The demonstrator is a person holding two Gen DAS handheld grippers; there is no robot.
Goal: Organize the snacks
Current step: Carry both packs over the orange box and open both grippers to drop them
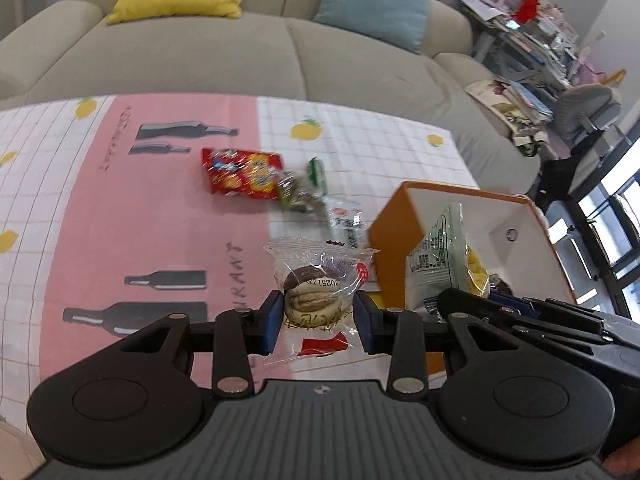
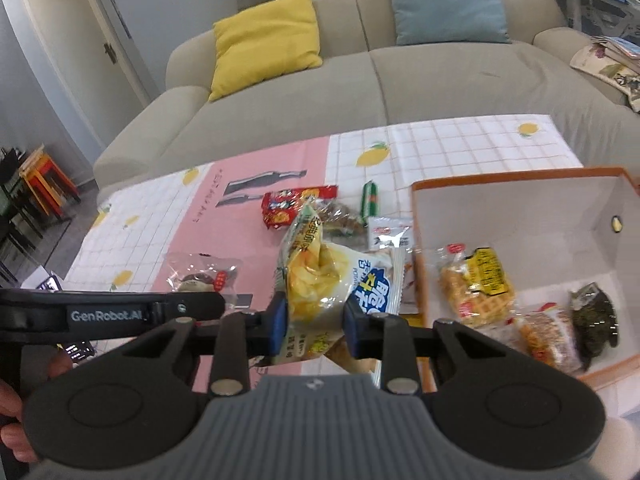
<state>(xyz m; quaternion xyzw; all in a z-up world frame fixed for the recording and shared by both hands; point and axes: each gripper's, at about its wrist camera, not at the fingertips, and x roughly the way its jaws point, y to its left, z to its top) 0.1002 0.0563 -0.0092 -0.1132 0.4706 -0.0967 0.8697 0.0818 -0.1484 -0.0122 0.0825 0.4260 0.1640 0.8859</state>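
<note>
My left gripper (image 1: 316,316) is shut on a clear packet with a brown-and-cream cookie (image 1: 314,284) and holds it above the tablecloth. My right gripper (image 2: 316,320) is shut on a yellow-and-white chip bag (image 2: 320,280), which is crumpled between the blue pads (image 2: 278,316). The left wrist view shows that bag's pale green back (image 1: 438,256) beside the box. The orange box with a white inside (image 2: 520,208) stands just right of both grippers. In it lie a waffle packet (image 2: 476,288), a reddish packet (image 2: 548,336) and a dark green packet (image 2: 596,316).
On the pink-and-white tablecloth (image 1: 140,220), a red packet (image 1: 240,174), a green stick (image 2: 370,200), a brownish packet (image 2: 340,216) and a white sachet (image 2: 390,236) lie left of the box. Behind the table is a beige sofa (image 1: 200,52). A hand (image 2: 12,420) shows at the lower left.
</note>
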